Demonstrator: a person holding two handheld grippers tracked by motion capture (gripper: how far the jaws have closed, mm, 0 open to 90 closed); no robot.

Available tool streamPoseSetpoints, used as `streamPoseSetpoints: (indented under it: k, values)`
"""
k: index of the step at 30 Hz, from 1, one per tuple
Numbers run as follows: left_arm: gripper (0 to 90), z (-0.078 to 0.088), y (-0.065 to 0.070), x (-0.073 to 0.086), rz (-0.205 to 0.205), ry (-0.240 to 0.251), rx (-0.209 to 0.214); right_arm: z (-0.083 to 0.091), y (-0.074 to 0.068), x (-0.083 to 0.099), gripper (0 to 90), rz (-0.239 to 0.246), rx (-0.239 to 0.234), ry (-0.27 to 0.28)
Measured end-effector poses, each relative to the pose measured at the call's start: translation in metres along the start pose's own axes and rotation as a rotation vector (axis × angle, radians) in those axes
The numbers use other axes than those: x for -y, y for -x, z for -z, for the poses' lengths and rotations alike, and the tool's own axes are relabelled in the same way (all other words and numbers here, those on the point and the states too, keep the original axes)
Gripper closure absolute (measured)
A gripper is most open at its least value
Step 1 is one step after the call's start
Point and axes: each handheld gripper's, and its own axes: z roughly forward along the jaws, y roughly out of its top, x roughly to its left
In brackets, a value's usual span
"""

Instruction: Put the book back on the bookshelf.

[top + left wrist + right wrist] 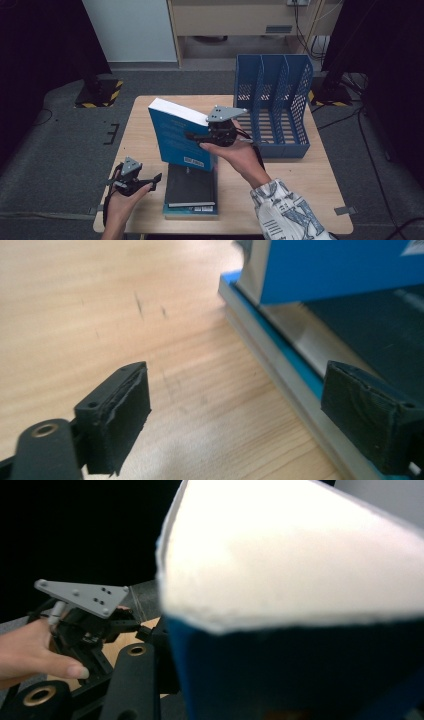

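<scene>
Blue book [180, 137]: thick, white page block uppermost, held tilted above the counter [145, 135], its lower corner over the stack of books [190, 192]. A white label with small print sits low on its cover; the print is too small to read.

Right gripper [197, 135]: just right of the blue book, fingers pinching the book's right edge. In the right gripper view the page block [295, 555] and blue cover rise directly in front of the camera.

Stack of books: two flat volumes directly below the blue book, a dark cover on top of a teal one, near the counter's front edge. Cover lettering is illegible.

Left gripper [152, 180]: low over the counter, left of the blue book and just left of the stack. Fingers [120, 415] spread wide with nothing between them; in the left gripper view the right finger is above the stack's edge, bare wood under the left one.

Blue file rack [272, 107]: perforated, three slots, standing well right of the blue book at the counter's far right corner, behind the right hand.
</scene>
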Motion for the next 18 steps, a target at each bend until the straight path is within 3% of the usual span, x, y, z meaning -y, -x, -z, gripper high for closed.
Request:
streamPoseSetpoints:
  k: [1, 5, 8, 13, 18]
  values:
    - [10.2, 0.0, 0.0, 0.0, 0.0, 0.0, 0.0, 0.0, 0.0, 0.0, 52.7, 0.0, 0.0, 0.0]
    - [10.2, 0.0, -0.008, 0.006, 0.065, 0.007, 0.001, -0.002, 0.003, 0.0, 55.4, -0.02, -0.003, 0.009]
    - [10.2, 0.0, -0.009, 0.007, 0.079, 0.01, 0.01, -0.003, 0.004, 0.0, 55.5, -0.028, -0.005, 0.015]
    - [10.8, -0.002, -0.008, 0.007, 0.077, 0.006, 0.011, -0.004, 0.003, 0.0, 58.0, -0.028, 0.0, 0.02]
    - [11.4, -0.003, -0.01, 0.008, 0.07, -0.011, 0.007, -0.006, 0.009, -0.002, 60.0, -0.069, 0.018, 0.016]
